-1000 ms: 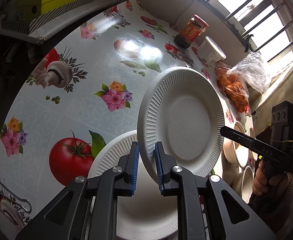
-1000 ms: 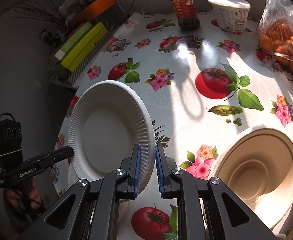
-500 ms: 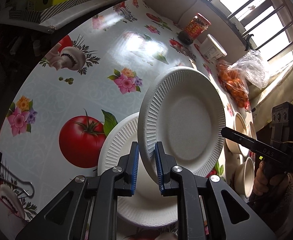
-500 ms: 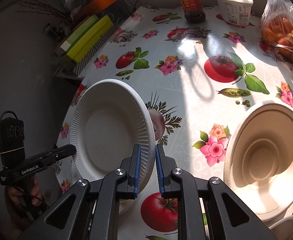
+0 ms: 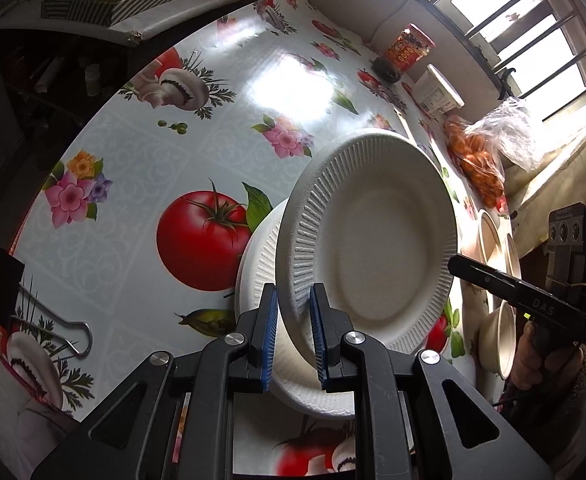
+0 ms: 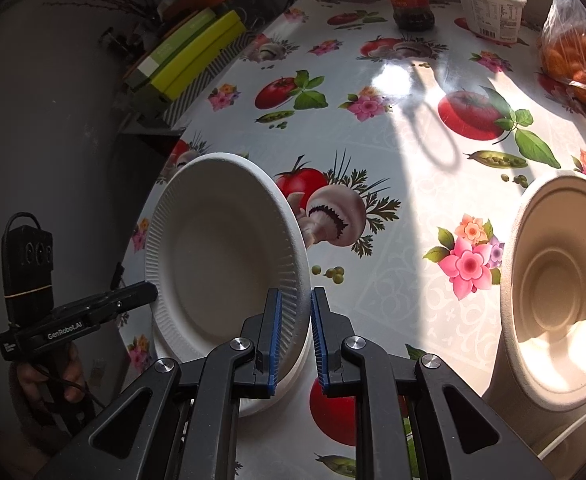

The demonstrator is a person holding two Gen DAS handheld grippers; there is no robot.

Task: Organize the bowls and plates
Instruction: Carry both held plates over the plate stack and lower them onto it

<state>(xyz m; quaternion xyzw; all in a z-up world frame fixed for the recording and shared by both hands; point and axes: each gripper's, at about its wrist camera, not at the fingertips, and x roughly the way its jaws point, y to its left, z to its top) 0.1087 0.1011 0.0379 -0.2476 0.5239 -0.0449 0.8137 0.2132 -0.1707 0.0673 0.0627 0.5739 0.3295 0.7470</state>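
Both the left hand-held gripper (image 5: 295,330) and right hand-held gripper (image 6: 295,334) clamp opposite rims of one paper plate (image 5: 373,248), tilted above the plate stack (image 5: 261,264) near the surface's edge. Recommended: level it, centre, release together.

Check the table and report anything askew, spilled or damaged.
Only the white paper plate is askew: both grippers pinch opposite rims and hold it tilted above the plate lying flat on the table. Nothing looks spilled or damaged.
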